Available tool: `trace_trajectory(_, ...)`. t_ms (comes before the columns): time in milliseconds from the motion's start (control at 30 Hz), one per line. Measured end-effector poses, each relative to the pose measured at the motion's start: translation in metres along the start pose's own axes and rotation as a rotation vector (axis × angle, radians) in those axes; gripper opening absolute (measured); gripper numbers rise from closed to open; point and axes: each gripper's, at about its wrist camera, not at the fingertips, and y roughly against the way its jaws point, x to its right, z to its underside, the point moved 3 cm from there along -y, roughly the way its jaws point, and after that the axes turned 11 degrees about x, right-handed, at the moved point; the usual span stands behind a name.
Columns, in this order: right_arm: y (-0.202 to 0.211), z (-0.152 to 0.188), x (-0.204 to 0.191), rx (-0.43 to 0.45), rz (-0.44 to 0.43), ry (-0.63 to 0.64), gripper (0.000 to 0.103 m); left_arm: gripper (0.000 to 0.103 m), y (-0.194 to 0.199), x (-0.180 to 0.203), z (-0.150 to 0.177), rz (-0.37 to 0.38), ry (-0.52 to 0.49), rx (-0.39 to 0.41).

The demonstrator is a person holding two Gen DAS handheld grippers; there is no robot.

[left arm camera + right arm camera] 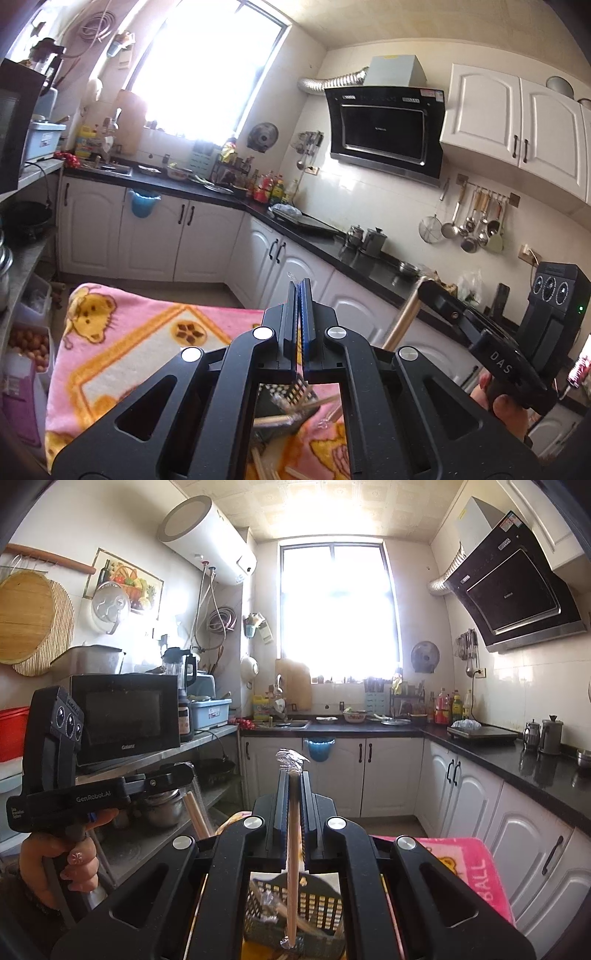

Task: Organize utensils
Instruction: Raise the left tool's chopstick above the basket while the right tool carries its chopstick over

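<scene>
Right gripper (294, 775) clamped on one wrapped chopstick (293, 849) above one basket (317, 904). Left gripper (300, 286) jaws together, holding nothing, over one pink blanket (147, 332).

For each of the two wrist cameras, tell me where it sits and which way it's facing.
Left wrist: on the shut left gripper, facing the range hood corner; right gripper visible.
Right wrist: on the right gripper, shut on wrapped chopsticks above a basket, facing the window; left gripper visible.
Shared: range hood, window, pink blanket.
</scene>
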Motion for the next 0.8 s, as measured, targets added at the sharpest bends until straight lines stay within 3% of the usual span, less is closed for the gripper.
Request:
trace_trajectory(367,-0.025,0.0,0.016,0.068,0.031,0.025,0.006,0.0,-0.027,-0.018,-0.008,-0.033,0.026,0.04)
trace_trajectory(800,-0.056,0.055,0.028,0.024,0.088,0.059,0.006,0.0,-0.061,-0.03,0.043,-0.031,0.068,-0.03)
